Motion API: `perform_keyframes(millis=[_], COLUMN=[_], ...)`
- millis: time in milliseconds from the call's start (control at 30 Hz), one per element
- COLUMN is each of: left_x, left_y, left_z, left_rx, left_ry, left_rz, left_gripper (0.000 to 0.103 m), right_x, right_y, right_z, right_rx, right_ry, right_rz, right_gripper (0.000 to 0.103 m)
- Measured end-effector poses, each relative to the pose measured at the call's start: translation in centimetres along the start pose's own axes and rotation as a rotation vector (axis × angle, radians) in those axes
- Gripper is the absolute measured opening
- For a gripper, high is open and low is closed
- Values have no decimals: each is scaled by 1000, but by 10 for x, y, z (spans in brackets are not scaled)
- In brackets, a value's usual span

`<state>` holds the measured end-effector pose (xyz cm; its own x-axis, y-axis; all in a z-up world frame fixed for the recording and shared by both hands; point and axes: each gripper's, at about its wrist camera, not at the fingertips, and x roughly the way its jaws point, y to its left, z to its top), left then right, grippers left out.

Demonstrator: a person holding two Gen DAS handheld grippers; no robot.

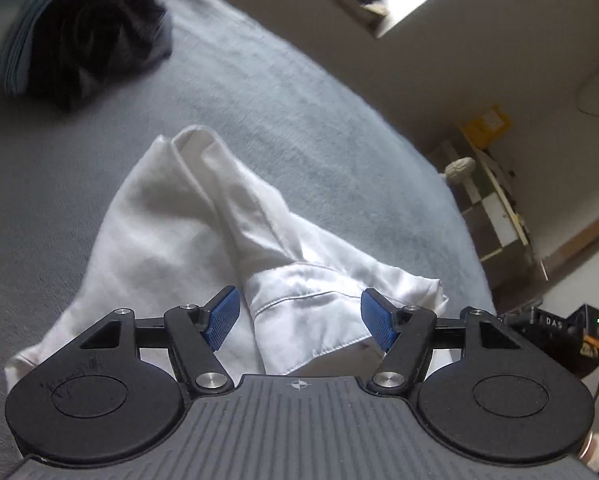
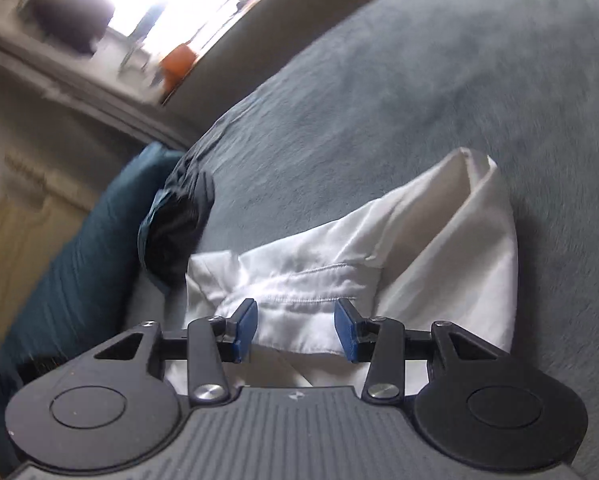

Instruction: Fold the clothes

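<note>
— What is seen on the grey bed (image 1: 299, 92)?
— A white shirt (image 1: 171, 216) is laid crumpled near its edge; dark clothes (image 1: 87, 36) are piled well apart.
— And the grippers?
— The left gripper (image 1: 299, 318) and right gripper (image 2: 295, 330) are held wide apart over the shirt; nothing is gripped.

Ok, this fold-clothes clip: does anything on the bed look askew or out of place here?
The white garment lies bunched and twisted on the grey bedcover, not flat, one stitched hem flopped over itself. Both the left gripper and the right gripper are open above it. A dark clothes pile sits apart.
</note>
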<state>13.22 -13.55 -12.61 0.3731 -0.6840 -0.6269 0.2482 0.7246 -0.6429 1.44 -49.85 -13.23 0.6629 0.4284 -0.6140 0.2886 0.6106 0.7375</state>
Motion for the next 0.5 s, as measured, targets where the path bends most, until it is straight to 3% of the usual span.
perform_keyframes(millis=[100, 200, 500], left_x=[25, 38, 54], left_y=[2, 2, -7], left_z=[5, 9, 18], left_rx=[-51, -97, -112], left_ry=[50, 87, 145], left_rz=[59, 55, 75], left_gripper=[67, 67, 59], right_x=[22, 38, 55], right_y=[-9, -16, -21], right_z=[6, 8, 16], right_rx=[85, 163, 215], right_ry=[8, 30, 54], right_rz=[-54, -90, -111], right_gripper=[46, 46, 46])
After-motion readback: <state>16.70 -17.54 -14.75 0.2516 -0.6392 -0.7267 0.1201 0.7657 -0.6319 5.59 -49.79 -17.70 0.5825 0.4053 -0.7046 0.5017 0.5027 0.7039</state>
